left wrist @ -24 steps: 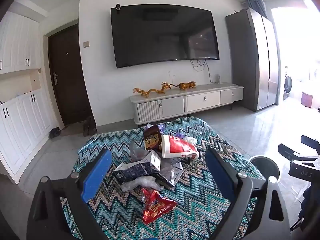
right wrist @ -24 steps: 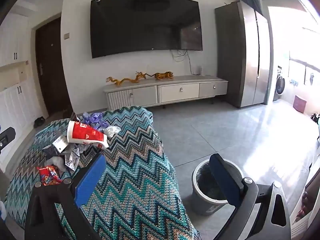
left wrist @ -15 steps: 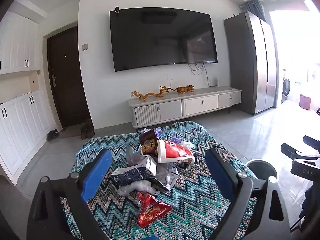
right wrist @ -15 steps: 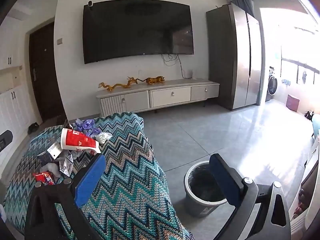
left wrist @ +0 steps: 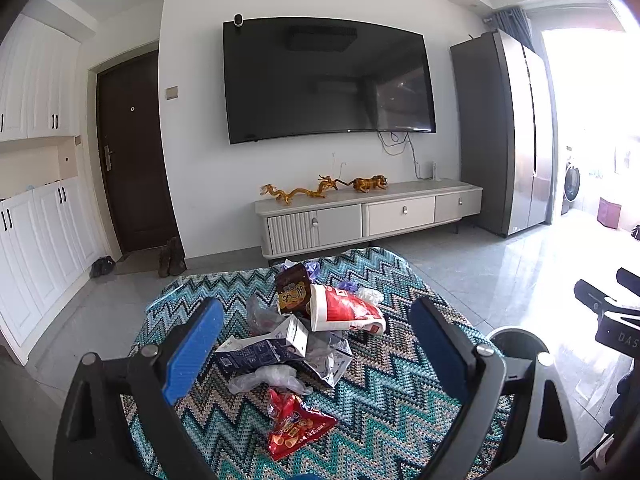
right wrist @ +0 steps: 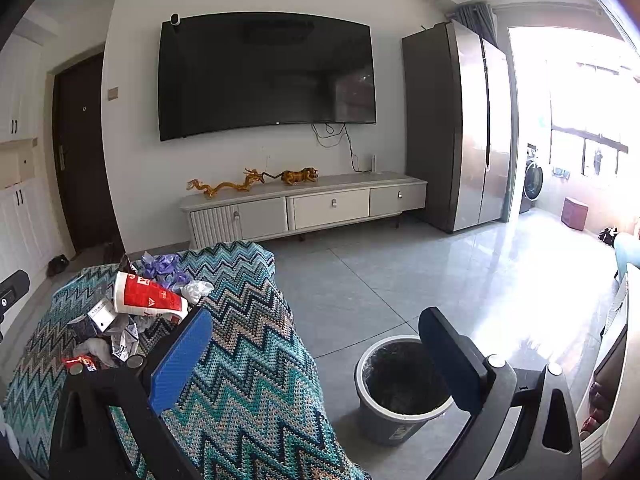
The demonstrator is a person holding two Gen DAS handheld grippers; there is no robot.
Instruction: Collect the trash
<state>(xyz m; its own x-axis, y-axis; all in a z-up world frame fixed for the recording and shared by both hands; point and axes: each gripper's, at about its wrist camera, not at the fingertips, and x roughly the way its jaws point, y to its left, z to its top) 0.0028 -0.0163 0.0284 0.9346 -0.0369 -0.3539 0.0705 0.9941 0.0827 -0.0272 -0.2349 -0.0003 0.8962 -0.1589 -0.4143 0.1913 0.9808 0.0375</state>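
A pile of trash lies on a table with a zigzag cloth [left wrist: 384,400]: a red paper cup [left wrist: 344,312] on its side, a brown snack bag [left wrist: 294,292], a dark blue carton [left wrist: 260,352], clear plastic [left wrist: 272,378] and a red snack packet [left wrist: 296,426]. My left gripper [left wrist: 316,352] is open and empty, above and before the pile. My right gripper [right wrist: 316,352] is open and empty, right of the table [right wrist: 248,360], with the red cup [right wrist: 148,300] to its left. A grey trash bin [right wrist: 400,392] with a dark liner stands on the floor below it.
The bin's rim [left wrist: 516,340] shows at the table's right edge in the left wrist view, with the other gripper's body [left wrist: 612,312] beyond. Purple wrappers [right wrist: 164,268] lie at the table's far end. A TV cabinet [right wrist: 304,208] and fridge [right wrist: 460,128] stand at the far wall.
Both grippers have lifted or tilted up slightly, so the trash pile and bin sit a little lower in view. Both stay open and empty.
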